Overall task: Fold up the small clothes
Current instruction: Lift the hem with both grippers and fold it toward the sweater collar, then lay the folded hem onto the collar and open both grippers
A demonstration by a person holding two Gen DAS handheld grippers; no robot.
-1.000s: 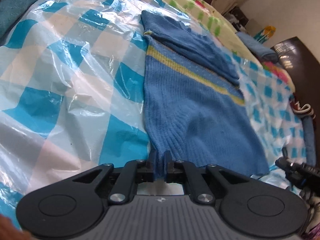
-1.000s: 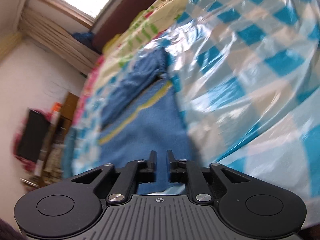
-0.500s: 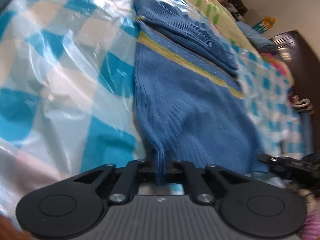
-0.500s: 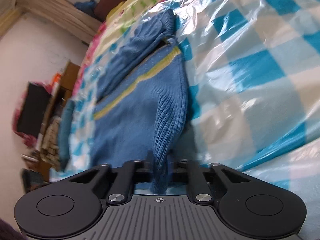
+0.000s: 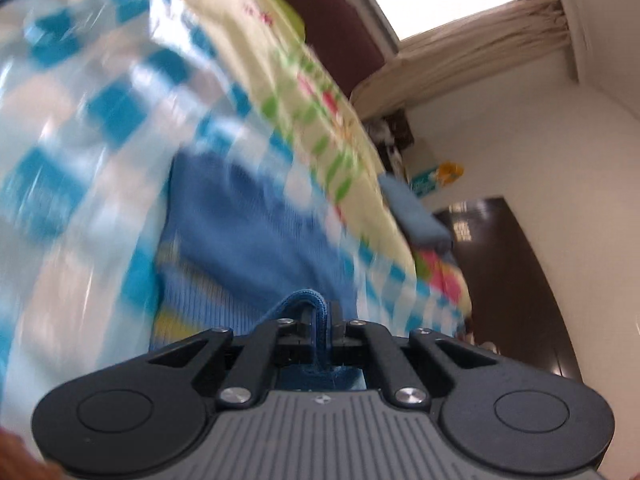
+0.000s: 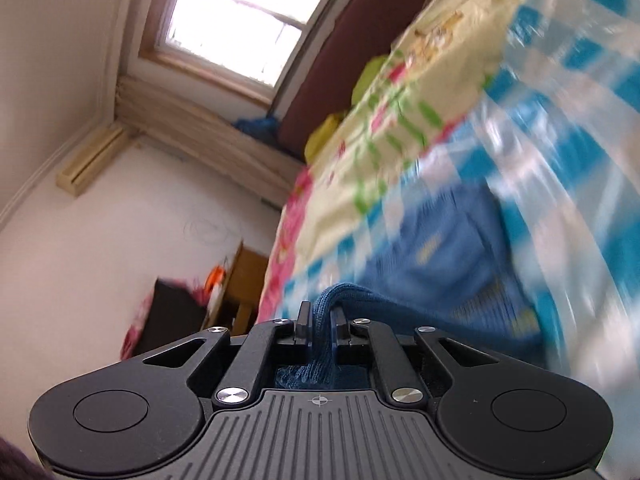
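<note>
Blue knit sweater with yellow stripe, hem pinched up, on checkered plastic.

Daylight is admitted through a blown-out window; the bed is smeared by motion blur, and edges are bent.

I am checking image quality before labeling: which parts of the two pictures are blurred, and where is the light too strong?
Left wrist view: the checked plastic sheet and blue sweater are motion-smeared, while the left gripper is sharp. Right wrist view: the same sheet streaks, the right gripper stays crisp, and the window is overexposed to white.
</note>
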